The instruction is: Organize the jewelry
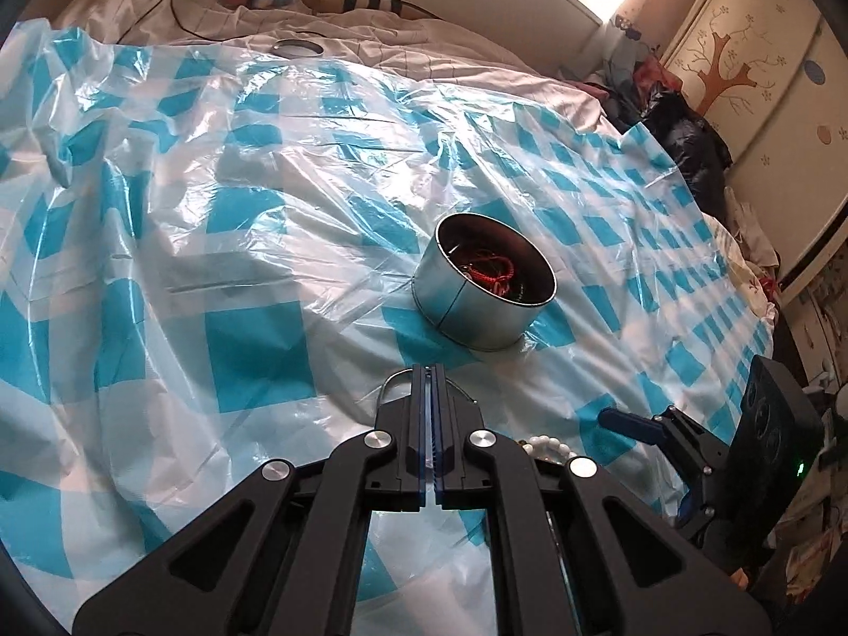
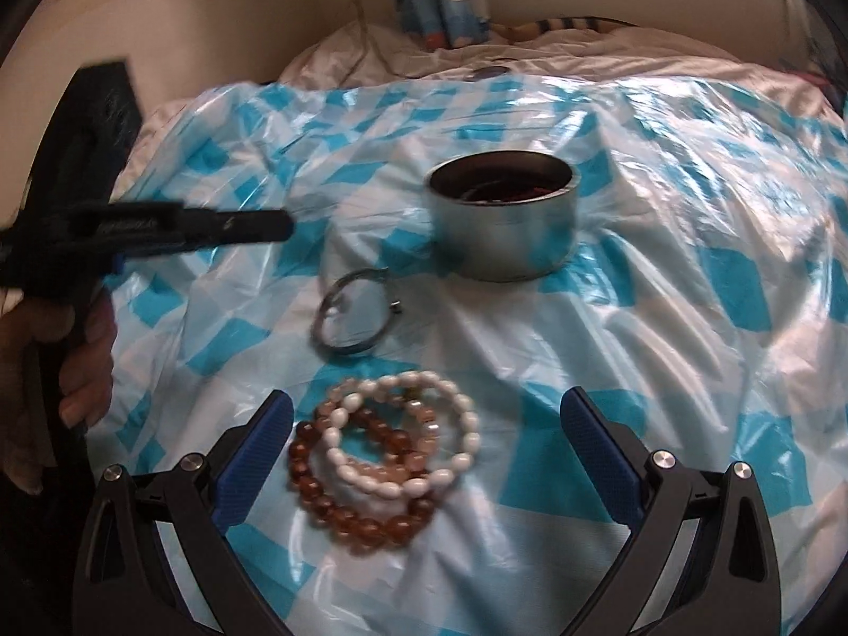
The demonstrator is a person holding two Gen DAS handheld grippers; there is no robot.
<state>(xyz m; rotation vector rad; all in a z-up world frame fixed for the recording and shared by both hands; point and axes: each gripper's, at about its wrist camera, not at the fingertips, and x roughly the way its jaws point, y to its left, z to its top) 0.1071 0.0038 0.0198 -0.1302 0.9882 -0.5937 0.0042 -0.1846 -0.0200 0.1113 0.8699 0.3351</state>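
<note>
So far the tin (image 2: pixel 503 222) on the checked sheet (image 2: pixel 689 318) holds only red cord. Beads (image 2: pixel 381 450) lie between the right gripper's (image 2: pixel 426 440) spread fingers; a bangle (image 2: pixel 352 318) waits near the tin. Left gripper (image 1: pixel 429 371) is closed, empty.

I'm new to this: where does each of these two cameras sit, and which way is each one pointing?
Left wrist view: sits on the left gripper, looking down along its shut fingers at the metal tin on the checked plastic sheet; the right gripper shows at the right edge.
Right wrist view: sits on the right gripper, looking down between its open fingers at the bead bracelets; the left gripper and a hand show at left.
Shared: the tin, a silver bangle, the sheet.
</note>
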